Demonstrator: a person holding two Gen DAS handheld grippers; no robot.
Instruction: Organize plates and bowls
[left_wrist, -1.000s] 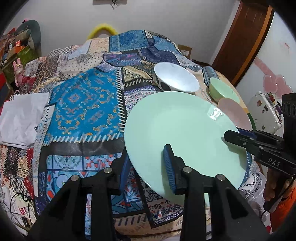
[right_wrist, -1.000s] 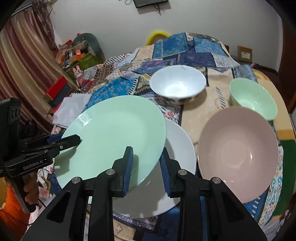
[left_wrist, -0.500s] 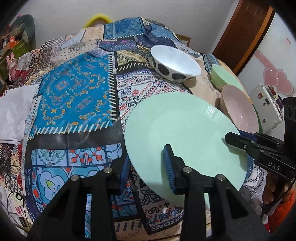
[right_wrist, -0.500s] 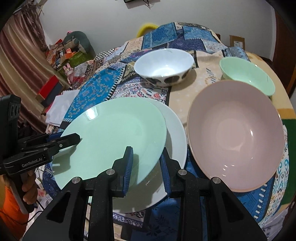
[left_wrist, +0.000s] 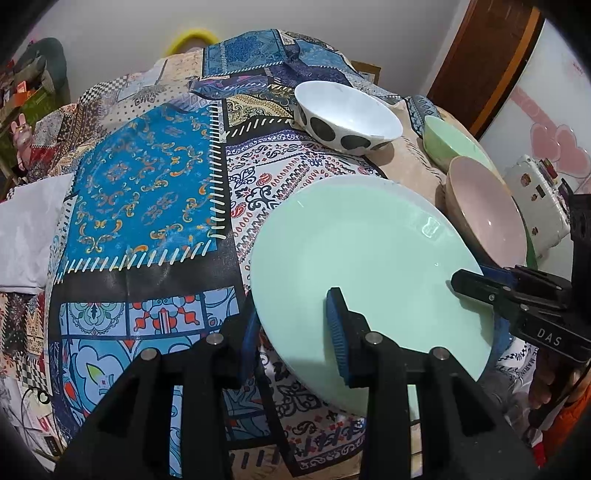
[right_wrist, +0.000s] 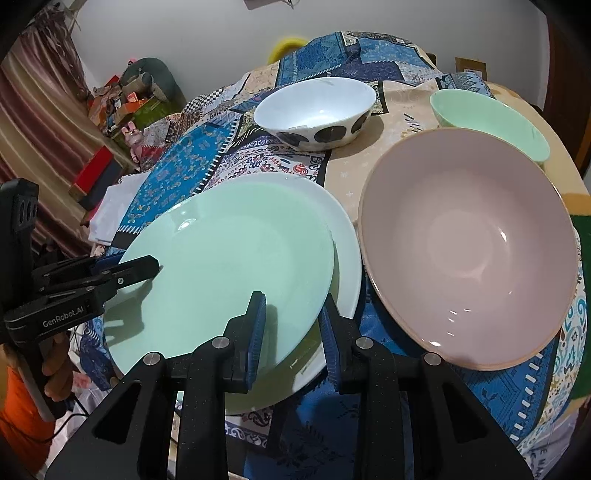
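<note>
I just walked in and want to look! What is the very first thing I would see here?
First you would see the big mint-green plate, held at its edges by the left gripper and the right gripper, over a white plate near the table's front edge. Next to it on the right sits a huge pink bowl. Behind them stands a white bowl with dark spots on the colourful patchwork tablecloth.

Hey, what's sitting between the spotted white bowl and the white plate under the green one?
Nothing stands there: in the right wrist view only patterned tablecloth lies between the spotted white bowl and the white plate beneath the green plate.
</note>
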